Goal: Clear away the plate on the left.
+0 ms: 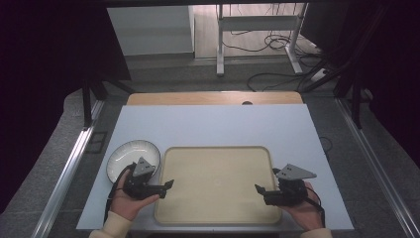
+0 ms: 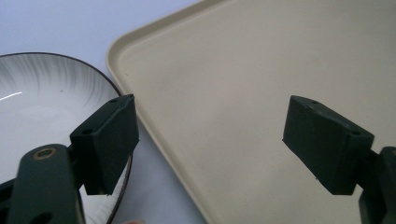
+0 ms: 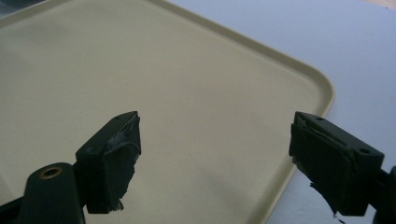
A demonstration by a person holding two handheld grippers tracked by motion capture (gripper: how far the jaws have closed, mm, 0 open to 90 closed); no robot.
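A beige tray (image 1: pixel 218 158) lies on the pale blue table top, with nothing on it. A white plate (image 1: pixel 130 153) with a dark rim and grey streaks rests just left of the tray. My left gripper (image 1: pixel 169 185) hovers over the tray's left edge, jaws open and nothing between them; the left gripper view has the plate (image 2: pixel 42 98) at left and the tray (image 2: pixel 243 93) ahead. My right gripper (image 1: pixel 258 189) is held over the tray's right side, open and holding nothing, with the tray's corner (image 3: pixel 322 88) beyond its jaws.
A wooden table edge (image 1: pixel 213 97) runs behind the blue top. Metal rails (image 1: pixel 74 163) flank the table on both sides. Beyond it stand a white desk frame (image 1: pixel 257 29) and loose cables (image 1: pixel 277 79) on the floor.
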